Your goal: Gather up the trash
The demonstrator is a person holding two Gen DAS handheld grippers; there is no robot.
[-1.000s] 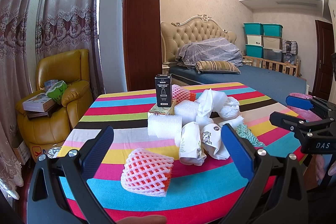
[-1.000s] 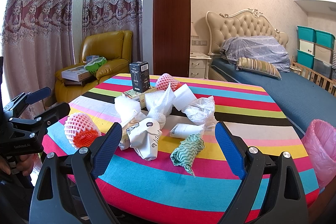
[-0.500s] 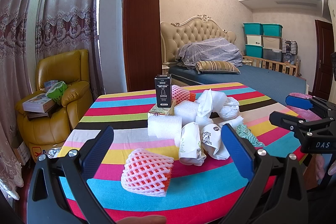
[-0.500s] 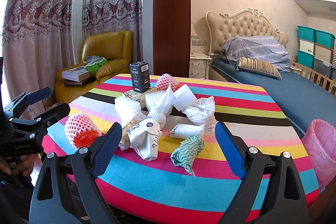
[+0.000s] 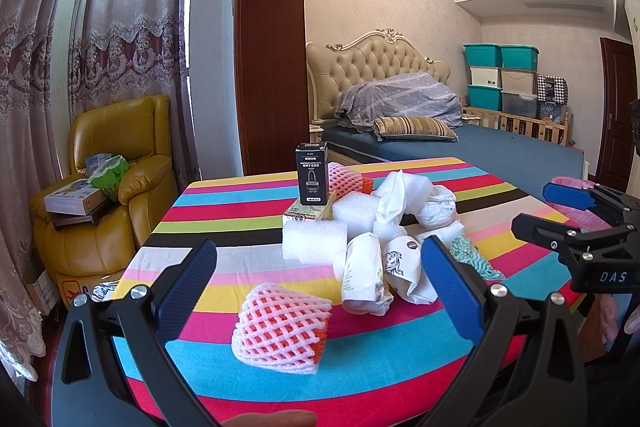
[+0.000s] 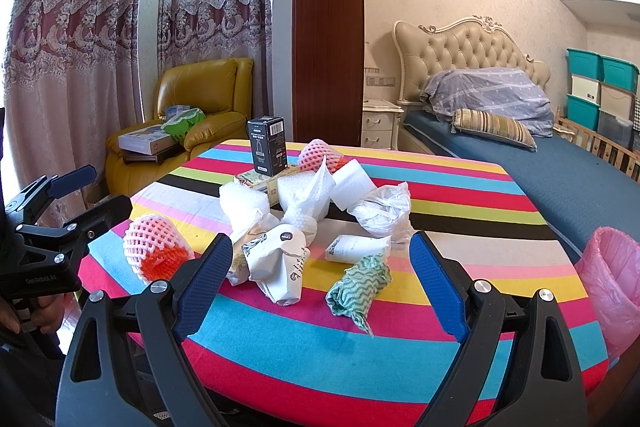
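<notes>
Each tool we carry has a matte black frame with two long arms, triangular cut-outs near the base and silver screw heads at the joints. Our left tool (image 5: 318, 285) has fingers faced with ribbed blue pads (image 5: 186, 283); our right tool (image 6: 322, 277) matches. At 3 o'clock in the left view the right tool's side reads "DAS"; at 9 o'clock in the right view, the left's reads "GenRobot.AI".
</notes>
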